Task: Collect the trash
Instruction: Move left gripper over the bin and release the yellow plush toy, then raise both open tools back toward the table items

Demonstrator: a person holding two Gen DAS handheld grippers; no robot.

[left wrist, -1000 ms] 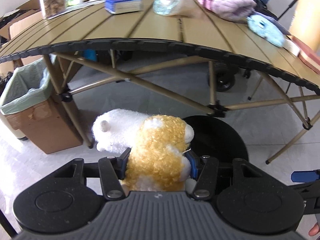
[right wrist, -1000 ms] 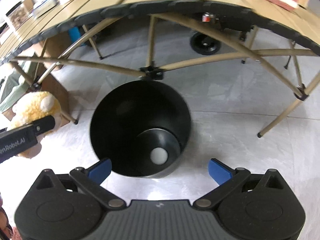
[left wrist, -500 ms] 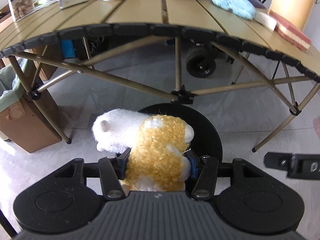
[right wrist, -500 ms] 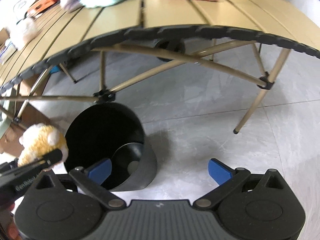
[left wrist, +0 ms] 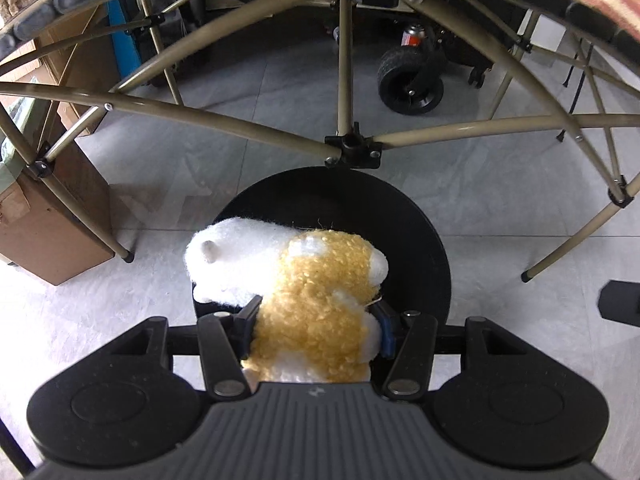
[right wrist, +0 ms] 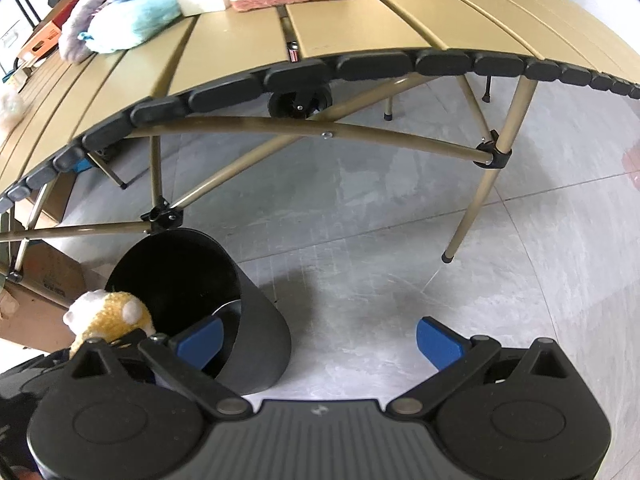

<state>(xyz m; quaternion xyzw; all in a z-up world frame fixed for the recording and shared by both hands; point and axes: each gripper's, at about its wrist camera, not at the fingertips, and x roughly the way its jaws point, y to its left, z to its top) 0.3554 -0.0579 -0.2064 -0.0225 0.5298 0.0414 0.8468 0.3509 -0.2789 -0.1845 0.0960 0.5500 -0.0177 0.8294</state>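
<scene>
Since a second ago we've carried the plush toy (left wrist: 320, 292) from beside the black bin (left wrist: 424, 240) to over its mouth.
Our left tongs (left wrist: 316, 320) clamp it; right tongs (right wrist: 320, 340) gape empty. Next: spread the left tongs, dropping it in.

Directly ahead of the left gripper (left wrist: 314, 326), the black bin (left wrist: 420, 240) gapes unobstructed below the plush toy (left wrist: 296, 276) it carries. Just beyond the bin's far rim, the table frame (left wrist: 352, 150) crosses with its black joint, limiting forward room. Ahead of the wide-spread right gripper (right wrist: 320, 342) lies bare floor (right wrist: 380, 264), the bin to its left.
</scene>
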